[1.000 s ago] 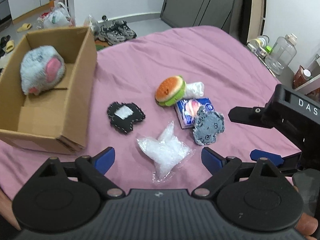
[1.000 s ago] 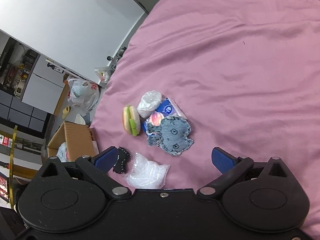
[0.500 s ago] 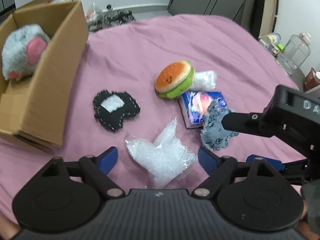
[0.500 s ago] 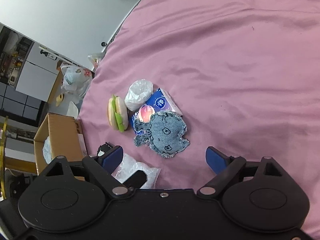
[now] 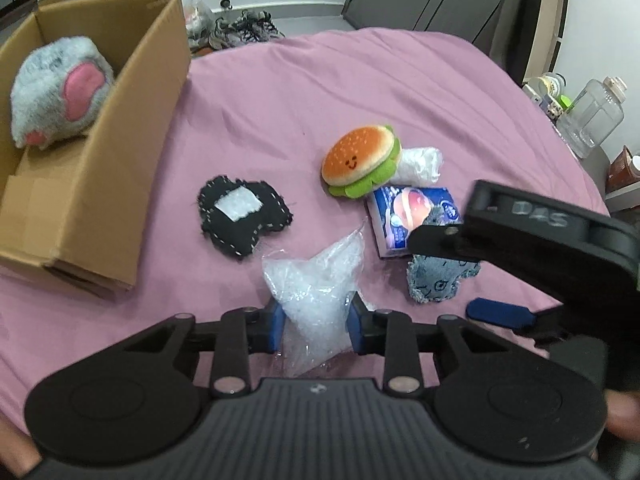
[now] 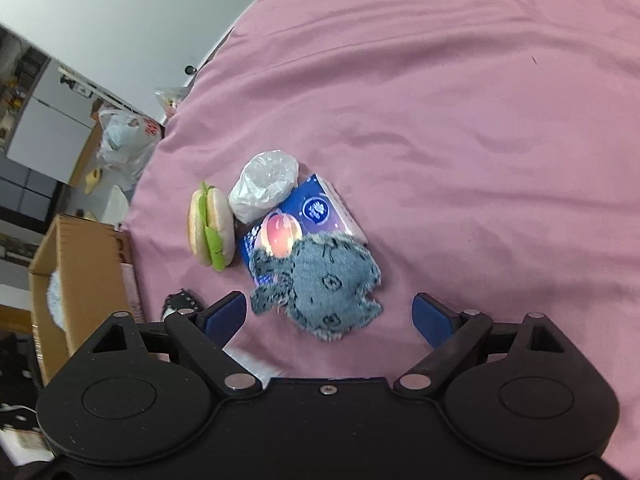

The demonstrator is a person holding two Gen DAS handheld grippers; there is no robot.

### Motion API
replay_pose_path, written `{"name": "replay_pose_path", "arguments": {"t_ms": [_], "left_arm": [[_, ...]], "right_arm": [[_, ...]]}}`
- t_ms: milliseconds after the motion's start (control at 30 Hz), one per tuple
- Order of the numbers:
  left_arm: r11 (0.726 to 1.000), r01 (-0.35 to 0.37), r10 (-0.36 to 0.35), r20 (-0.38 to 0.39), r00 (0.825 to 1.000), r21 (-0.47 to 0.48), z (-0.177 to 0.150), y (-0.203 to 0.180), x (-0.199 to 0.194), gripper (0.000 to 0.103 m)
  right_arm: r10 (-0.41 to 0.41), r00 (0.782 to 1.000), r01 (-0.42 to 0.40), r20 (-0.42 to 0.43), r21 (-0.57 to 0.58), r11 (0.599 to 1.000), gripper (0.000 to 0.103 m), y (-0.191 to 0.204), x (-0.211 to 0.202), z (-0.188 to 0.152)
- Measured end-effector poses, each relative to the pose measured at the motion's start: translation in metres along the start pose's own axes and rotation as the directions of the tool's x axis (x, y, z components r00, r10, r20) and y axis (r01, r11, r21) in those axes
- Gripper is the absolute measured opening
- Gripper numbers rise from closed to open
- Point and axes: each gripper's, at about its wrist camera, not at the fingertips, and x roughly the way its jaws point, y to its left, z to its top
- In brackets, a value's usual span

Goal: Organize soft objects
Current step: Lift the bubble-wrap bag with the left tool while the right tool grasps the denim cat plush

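My left gripper (image 5: 316,322) is shut on a clear plastic bag of white filling (image 5: 316,284) lying on the pink bedspread (image 5: 280,92). My right gripper (image 6: 328,312) is open, just above a blue denim plush (image 6: 320,284), which also shows in the left wrist view (image 5: 436,284). The plush overlaps a blue tissue pack (image 6: 316,212). A burger plush (image 5: 360,160), a crumpled white bag (image 6: 264,184) and a black patch with a white square (image 5: 240,216) lie nearby. A cardboard box (image 5: 120,128) at the left holds a grey paw plush (image 5: 60,88).
The bed ends at the far left, with shoes (image 5: 244,28) and bags on the floor beyond. A clear jug (image 5: 592,116) and jars stand on a stand at the right. The right gripper's body (image 5: 540,248) crosses the left wrist view.
My left gripper has closed its fingers on the clear bag. My right gripper has moved down and closer over the denim plush, still open.
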Motion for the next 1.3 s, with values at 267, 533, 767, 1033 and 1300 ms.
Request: {"name": "replay_pose_path", "arguments": {"t_ms": [267,533,767,1033,1300], "left_arm": [[1.0,-0.015,0.014,0.073,0.997,0.005,0.003,0.007,-0.038,0.03],[1.0,0.008,-0.007,0.131,0.991,-0.004,0.005,0.021,-0.077,0.03],[1.0,0.006,-0.003,0.176,0.984,-0.016,0.006,0.042,-0.116,0.03],[0.999,0.041,-0.034,0.215,0.976,-0.029,0.007,0.063,-0.145,0.03],[0.998,0.042,-0.029,0.258,0.966,-0.046,0.012,0.09,-0.17,0.03]], "right_arm": [[-0.141,0.989,0.144,0.043,-0.083,0.986,0.036,0.009,-0.003,-0.01],[-0.068,0.997,0.069,0.048,-0.031,0.997,0.018,0.007,-0.026,-0.02],[-0.016,0.997,0.018,0.078,-0.027,0.999,0.018,0.013,-0.046,-0.028],[0.043,0.992,-0.039,0.121,-0.034,0.999,0.017,0.027,-0.068,-0.038],[0.08,0.985,-0.066,0.156,-0.089,0.994,0.017,0.05,-0.093,-0.047]]}}
